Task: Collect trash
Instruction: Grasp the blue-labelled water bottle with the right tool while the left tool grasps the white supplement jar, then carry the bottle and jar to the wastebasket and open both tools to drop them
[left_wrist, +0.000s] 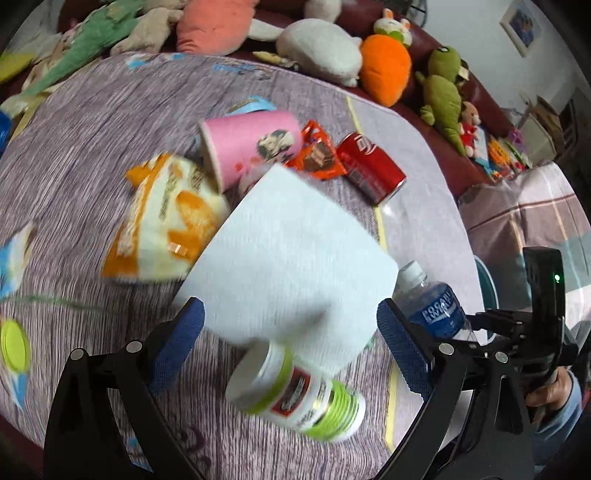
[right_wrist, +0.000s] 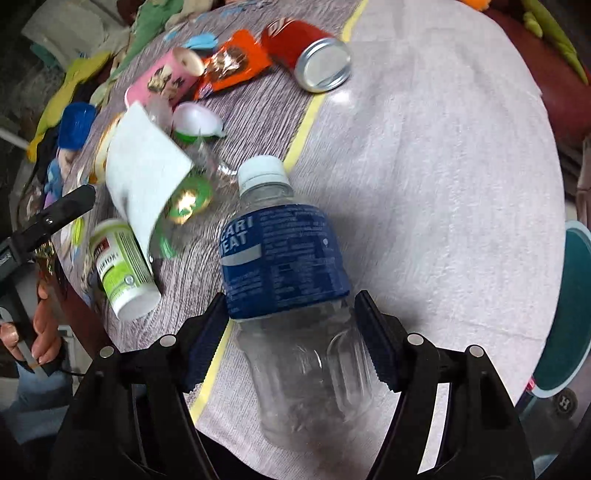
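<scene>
Around one Pocari Sweat bottle (right_wrist: 286, 258), straddled by the unclenched right gripper (right_wrist: 290, 336): one cola can (right_wrist: 306, 51), one pink cup (right_wrist: 171, 74), one tissue (right_wrist: 147, 184); the left gripper (left_wrist: 290, 343) released.

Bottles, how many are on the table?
2. The clear bottle with the blue label lies between the right gripper's open fingers. The white and green bottle lies near the table edge, partly under the tissue. More may hide beneath it.

A round worktop (right_wrist: 443, 184) carries scattered litter. A plastic bottle (right_wrist: 284, 258) lies near its front edge, between the fingers of the right hand-held gripper (right_wrist: 291, 332). Left of it lie a small jar (right_wrist: 122, 269) and a paper sheet (right_wrist: 144, 177). Behind them lie a cup (right_wrist: 170, 75), a wrapper (right_wrist: 232, 62) and a can (right_wrist: 306, 51).
</scene>
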